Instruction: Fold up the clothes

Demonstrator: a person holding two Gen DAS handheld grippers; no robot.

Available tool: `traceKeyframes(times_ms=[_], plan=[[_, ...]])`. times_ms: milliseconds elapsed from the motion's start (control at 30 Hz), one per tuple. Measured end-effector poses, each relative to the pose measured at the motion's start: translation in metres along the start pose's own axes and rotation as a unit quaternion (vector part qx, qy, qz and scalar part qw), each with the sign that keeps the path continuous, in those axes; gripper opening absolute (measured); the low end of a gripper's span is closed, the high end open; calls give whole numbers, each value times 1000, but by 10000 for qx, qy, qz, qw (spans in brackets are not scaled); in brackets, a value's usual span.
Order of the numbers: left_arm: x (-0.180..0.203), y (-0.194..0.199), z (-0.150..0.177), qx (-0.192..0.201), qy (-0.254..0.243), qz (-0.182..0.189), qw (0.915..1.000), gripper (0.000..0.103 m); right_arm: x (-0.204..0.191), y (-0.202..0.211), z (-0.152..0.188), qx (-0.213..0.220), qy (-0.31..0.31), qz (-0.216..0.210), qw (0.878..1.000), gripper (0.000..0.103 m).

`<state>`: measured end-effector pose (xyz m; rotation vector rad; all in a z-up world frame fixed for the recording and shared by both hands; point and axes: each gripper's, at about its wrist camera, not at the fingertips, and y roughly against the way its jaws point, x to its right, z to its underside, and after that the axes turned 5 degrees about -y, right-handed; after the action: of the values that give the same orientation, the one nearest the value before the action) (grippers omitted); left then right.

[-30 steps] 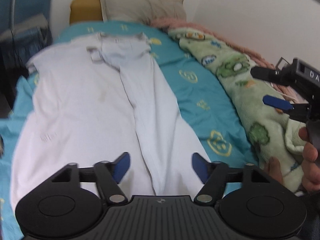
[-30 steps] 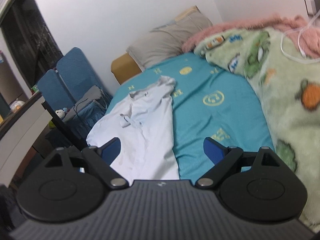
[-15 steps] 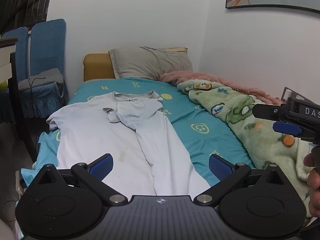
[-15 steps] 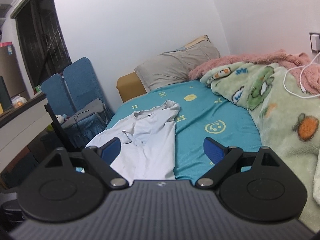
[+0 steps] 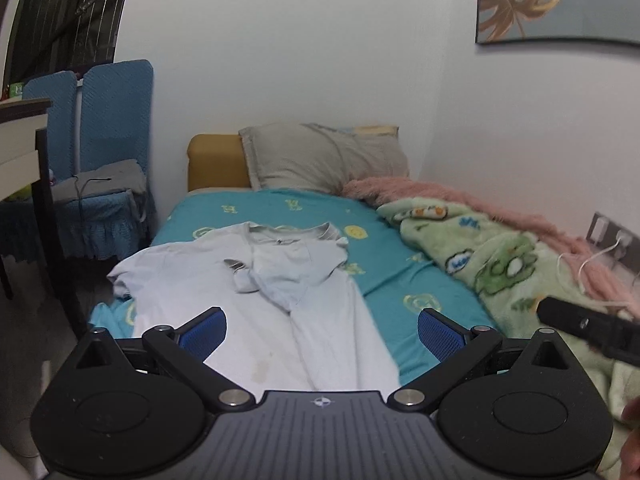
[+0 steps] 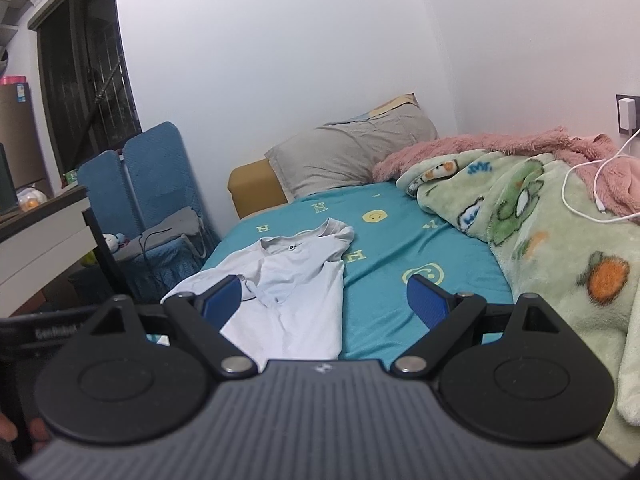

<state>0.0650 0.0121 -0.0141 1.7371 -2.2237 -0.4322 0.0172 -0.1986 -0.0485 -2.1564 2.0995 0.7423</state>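
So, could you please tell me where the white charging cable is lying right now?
In the right wrist view, the white charging cable lies at far right, draped over the green cartoon blanket beside the pink blanket, running from the wall charger.

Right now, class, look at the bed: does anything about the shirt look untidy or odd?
Yes. The pale shirt lies only half folded on the teal sheet: one side is flapped over its middle, the other sleeve sprawls at the bed's edge, and a faint yellowish stain marks its lower part.
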Motion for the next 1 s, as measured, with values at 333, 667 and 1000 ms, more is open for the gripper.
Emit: traceKeyframes(times_ms=[333,667,1000], plan=[[-8,-15,32,-320,-384,-151,9986,103,-5,-6,7,59,197,134,9997,91],[-45,-8,41,-651,-418,-359,9964,103,-42,-36,14,-198,1139,-55,9933,91],[-137,1,33,-562,324,-982,9931,103,-163,-190,12,-1182,2628,-869,9536,90]])
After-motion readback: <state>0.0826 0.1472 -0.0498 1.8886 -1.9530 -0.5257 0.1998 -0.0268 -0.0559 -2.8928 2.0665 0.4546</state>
